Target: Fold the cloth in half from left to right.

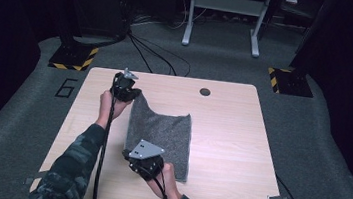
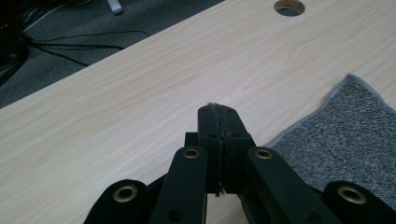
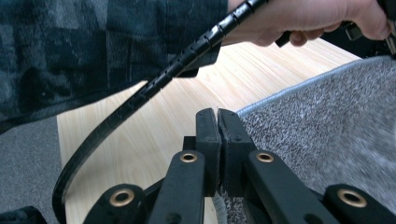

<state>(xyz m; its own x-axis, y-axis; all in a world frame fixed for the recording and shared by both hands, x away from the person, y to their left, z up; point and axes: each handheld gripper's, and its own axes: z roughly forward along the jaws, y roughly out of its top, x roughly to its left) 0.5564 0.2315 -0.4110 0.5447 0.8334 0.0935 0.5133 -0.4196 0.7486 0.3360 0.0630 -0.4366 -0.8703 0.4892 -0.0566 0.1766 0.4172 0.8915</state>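
We see the grey cloth (image 1: 160,135) lying on the worktop (image 1: 230,136); our left gripper (image 1: 126,93) is clamped on its far corner, our right gripper (image 1: 144,164) on its near edge.

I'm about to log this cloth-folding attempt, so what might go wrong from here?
The left hand-held gripper pinches only a thin edge of the grey cloth, so that corner may slip out. The right hand-held gripper also grips at the hem; uneven lifting could leave the fold crooked on the table.
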